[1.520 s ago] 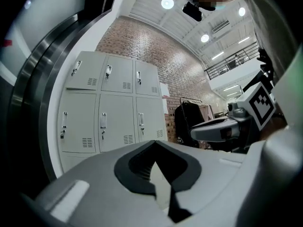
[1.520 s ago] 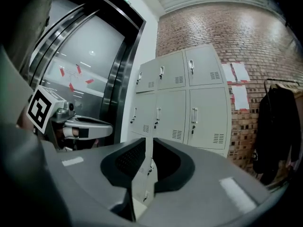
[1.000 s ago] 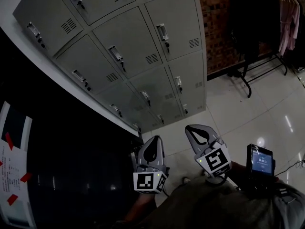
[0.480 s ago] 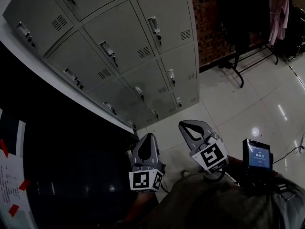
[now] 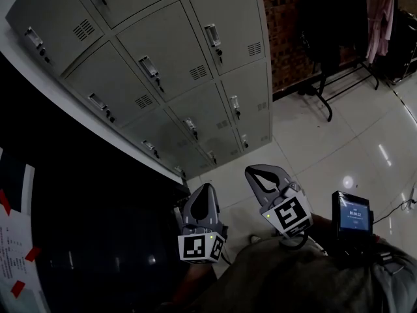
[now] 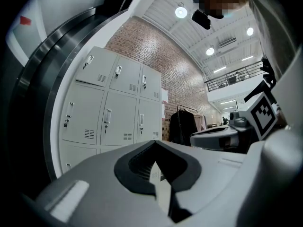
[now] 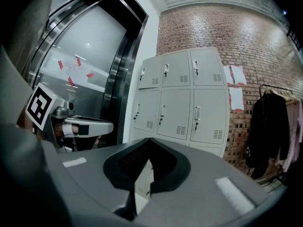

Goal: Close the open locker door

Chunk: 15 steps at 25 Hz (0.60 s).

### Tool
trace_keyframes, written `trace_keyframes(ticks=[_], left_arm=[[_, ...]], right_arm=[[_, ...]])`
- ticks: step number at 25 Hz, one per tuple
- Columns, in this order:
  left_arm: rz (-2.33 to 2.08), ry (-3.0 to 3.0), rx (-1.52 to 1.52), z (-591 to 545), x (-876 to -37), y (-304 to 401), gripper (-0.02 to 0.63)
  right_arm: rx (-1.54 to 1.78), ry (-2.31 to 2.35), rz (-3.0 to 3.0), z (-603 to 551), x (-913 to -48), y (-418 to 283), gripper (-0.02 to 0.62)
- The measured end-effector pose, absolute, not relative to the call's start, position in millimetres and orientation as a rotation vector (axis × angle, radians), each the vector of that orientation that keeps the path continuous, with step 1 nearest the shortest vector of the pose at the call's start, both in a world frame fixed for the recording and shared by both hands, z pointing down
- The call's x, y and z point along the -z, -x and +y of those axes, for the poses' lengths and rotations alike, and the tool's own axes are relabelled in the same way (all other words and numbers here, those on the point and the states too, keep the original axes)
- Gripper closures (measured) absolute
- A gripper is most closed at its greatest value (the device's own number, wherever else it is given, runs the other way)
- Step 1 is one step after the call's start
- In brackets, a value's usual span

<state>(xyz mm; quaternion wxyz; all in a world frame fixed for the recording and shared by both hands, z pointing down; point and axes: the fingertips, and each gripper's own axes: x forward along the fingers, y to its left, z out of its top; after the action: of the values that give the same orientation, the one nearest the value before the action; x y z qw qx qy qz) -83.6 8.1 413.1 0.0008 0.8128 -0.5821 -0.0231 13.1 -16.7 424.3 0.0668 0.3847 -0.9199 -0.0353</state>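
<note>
A block of grey lockers fills the upper left of the head view, and every door I can see lies flush with its frame. The lockers also stand ahead in the left gripper view, and the lockers in the right gripper view. My left gripper is held low, well short of them, its jaws shut on nothing. My right gripper hangs beside it, a little farther forward, shut and empty too. In their own views, the left gripper and the right gripper both point at the lockers with tips touching.
A brick wall stands right of the lockers, with a clothes rack of dark and pink garments. Glossy white floor spreads between me and the lockers. A dark metal door with a red-marked paper is on the left. A small screen rides my right forearm.
The lockers have slid up and to the left in the head view as my head turned. Both grippers stay shut and keep nearly the same place.
</note>
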Motion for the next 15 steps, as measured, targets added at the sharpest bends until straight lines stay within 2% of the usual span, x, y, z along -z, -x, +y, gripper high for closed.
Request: trace_keyframes(ticks=[15], left_arm=[[-1.819, -2.552, 0.068, 7.9, -412.0, 85.4, 0.603]], right_arm=[[0.131, -1.159, -2.766, -17.7, -418.3, -12.1, 0.589]])
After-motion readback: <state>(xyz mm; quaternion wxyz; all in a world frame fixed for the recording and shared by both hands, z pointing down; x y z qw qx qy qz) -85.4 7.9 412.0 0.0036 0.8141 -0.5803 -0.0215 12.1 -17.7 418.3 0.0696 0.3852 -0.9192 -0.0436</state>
